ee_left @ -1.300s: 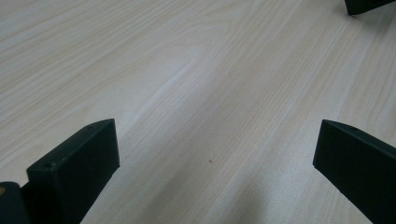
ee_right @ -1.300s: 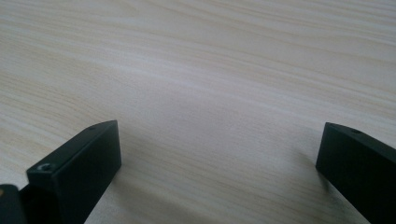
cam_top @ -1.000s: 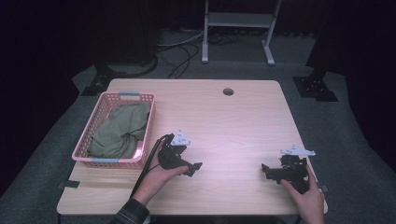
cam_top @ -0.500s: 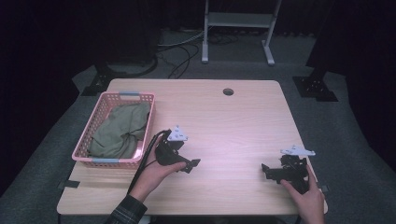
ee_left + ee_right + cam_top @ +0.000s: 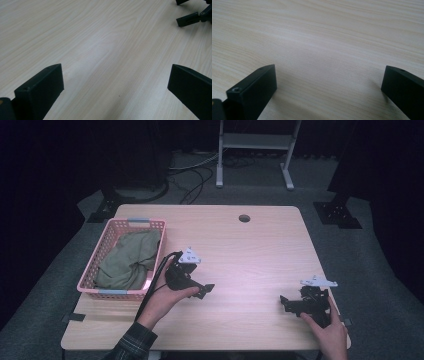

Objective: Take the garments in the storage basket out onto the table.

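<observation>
While both grippers' fingers gape over bare table (image 5: 260,250), high view adds pink basket (image 5: 100,265), green cloth (image 5: 127,260).

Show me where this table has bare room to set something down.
Free: the wood between the left gripper and right gripper, and the back stretch around the cable hole. Crowded: the left edge, taken by the pink basket holding green cloth.

looks like a lab/recording studio | dark curtained surround, loose black floor cables (image 5: 192,182), white metal stand (image 5: 255,150), lone light wooden tabletop (image 5: 250,245)
</observation>
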